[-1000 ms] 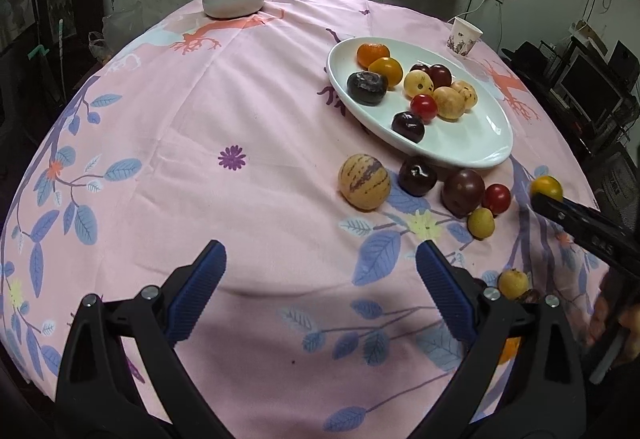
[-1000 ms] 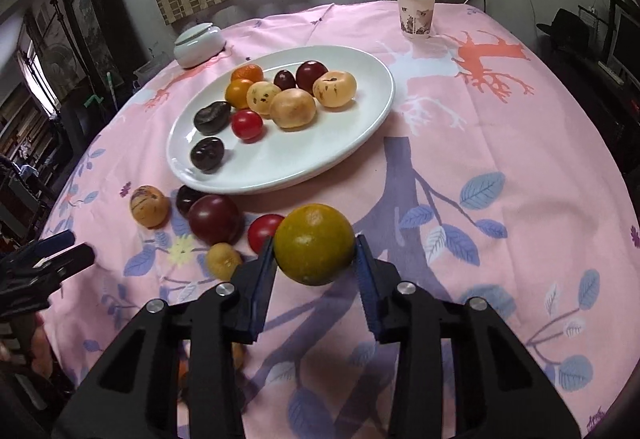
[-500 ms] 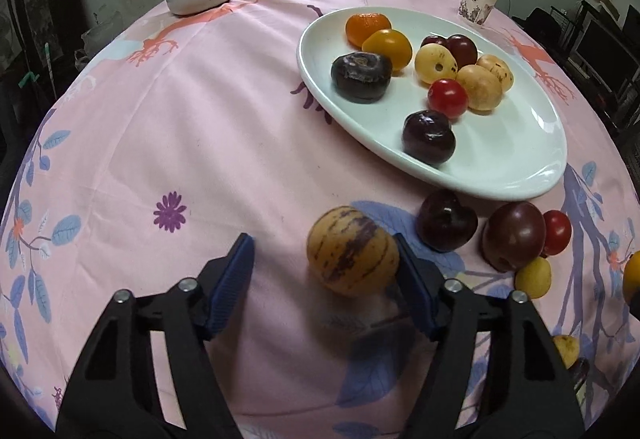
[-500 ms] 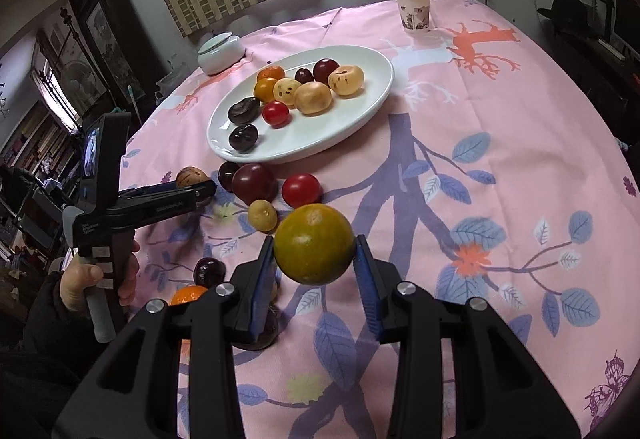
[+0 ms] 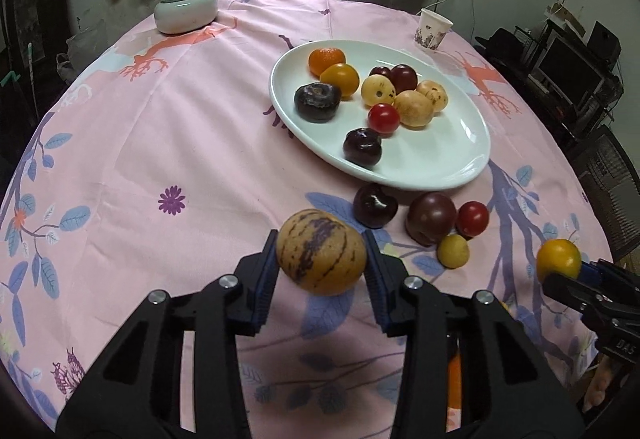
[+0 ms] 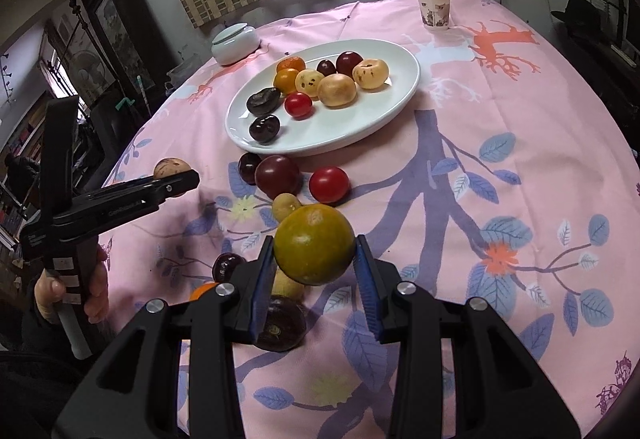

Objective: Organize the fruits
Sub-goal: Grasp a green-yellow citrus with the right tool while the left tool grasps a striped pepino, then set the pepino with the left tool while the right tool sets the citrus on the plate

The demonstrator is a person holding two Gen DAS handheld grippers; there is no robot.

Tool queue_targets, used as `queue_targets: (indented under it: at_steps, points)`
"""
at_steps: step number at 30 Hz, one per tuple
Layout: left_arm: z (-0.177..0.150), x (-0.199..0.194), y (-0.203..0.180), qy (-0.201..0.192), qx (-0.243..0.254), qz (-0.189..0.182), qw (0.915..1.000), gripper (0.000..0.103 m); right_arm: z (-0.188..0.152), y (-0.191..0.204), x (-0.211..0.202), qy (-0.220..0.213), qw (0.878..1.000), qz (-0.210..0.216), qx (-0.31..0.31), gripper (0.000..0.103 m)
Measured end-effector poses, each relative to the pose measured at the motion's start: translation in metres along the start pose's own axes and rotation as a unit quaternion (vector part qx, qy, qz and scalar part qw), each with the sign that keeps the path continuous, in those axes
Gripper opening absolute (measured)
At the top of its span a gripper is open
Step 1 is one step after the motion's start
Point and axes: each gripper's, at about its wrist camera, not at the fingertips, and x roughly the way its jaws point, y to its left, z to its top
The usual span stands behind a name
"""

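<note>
While both tools were held level over the pink tablecloth (image 5: 168, 127), each pointed toward the white plate (image 5: 452, 167).

Left gripper (image 5: 322, 271): blue pads clamped on a tan, purple-striped melon-like fruit (image 5: 321, 257), lifted clear of the cloth. In the right wrist view this gripper (image 6: 176, 185) reached in from the left, the person's left hand (image 6: 94, 287) wrapped round its handle, the striped fruit (image 6: 170, 167) at its tip.

Right gripper (image 6: 316, 271): pads closed on a yellow-green citrus fruit (image 6: 314, 245), also off the cloth. In the left wrist view it (image 5: 576, 281) entered at the right edge with the same fruit (image 5: 558, 259).

Loose on the cloth, between grippers and plate: a dark cherry-like fruit (image 5: 375, 205), a large dark plum (image 5: 431, 218), a red tomato (image 5: 473, 219), a small yellow fruit (image 5: 452, 251). Just below the right gripper: several more fruits, partly hidden.

On the plate: ten fruits, orange, yellow, dark purple, pale speckled and red, grouped toward its far half.

Beyond: a lidded pale-green jar (image 5: 186, 9) and a paper cup (image 5: 433, 29), well apart, near the table's far edge.
</note>
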Motion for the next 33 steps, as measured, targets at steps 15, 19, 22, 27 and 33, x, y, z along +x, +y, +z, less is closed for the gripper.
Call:
queue_targets:
  at_steps: [15,19,22,27,33]
  points:
    - [0.011,-0.036,-0.013,-0.011,0.017,-0.034,0.9992,0.041,0.013,0.015,-0.004,0.000,0.999,-0.014,-0.033,0.039]
    - [0.028,-0.033,-0.016,-0.014,0.028,-0.021,0.9993,0.041,0.025,0.015,0.001,0.000,0.999,-0.019,-0.044,0.039]
    - [0.041,-0.025,-0.018,-0.005,0.030,-0.025,0.9992,0.041,0.034,0.015,0.009,0.007,0.999,-0.018,-0.047,0.039]
    - [0.074,-0.008,-0.029,-0.002,0.046,-0.012,0.9989,0.041,0.065,0.013,0.021,0.007,0.998,-0.032,-0.059,0.039]
    - [0.116,0.058,-0.034,0.036,0.021,0.014,0.9990,0.041,0.118,-0.016,0.073,-0.005,0.997,-0.072,-0.016,0.039]
